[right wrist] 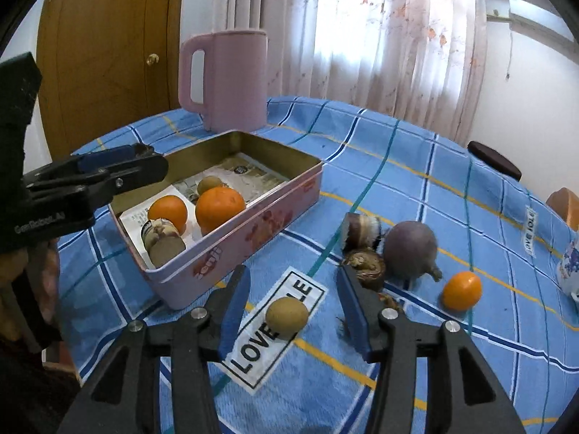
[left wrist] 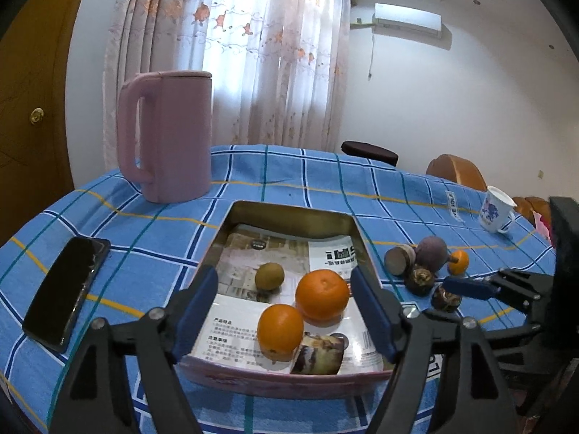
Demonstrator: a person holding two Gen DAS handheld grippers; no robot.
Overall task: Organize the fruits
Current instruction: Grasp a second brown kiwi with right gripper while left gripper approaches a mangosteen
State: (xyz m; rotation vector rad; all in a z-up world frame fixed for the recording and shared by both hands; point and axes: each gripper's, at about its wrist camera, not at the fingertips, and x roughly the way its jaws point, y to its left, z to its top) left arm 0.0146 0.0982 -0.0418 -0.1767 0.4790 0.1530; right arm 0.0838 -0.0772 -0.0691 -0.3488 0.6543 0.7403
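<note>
A pink tin box (left wrist: 282,383) (right wrist: 253,231) on the blue checked cloth holds two oranges (left wrist: 322,294) (left wrist: 280,331), a small brown fruit (left wrist: 269,275) and a cut purple piece (left wrist: 318,356). My left gripper (left wrist: 282,307) is open and empty above the box's near end. My right gripper (right wrist: 289,307) is open, its fingers either side of a small brown fruit (right wrist: 287,316) lying on the cloth, not touching it. Beyond it lie a purple round fruit (right wrist: 410,249), two dark brown pieces (right wrist: 365,264) (right wrist: 362,233) and a small orange (right wrist: 462,290).
A pink jug (left wrist: 166,137) (right wrist: 228,79) stands behind the box. A black phone (left wrist: 67,289) lies left of the box. A white printed mug (left wrist: 495,213) stands at the far right edge. Chairs stand beyond the table.
</note>
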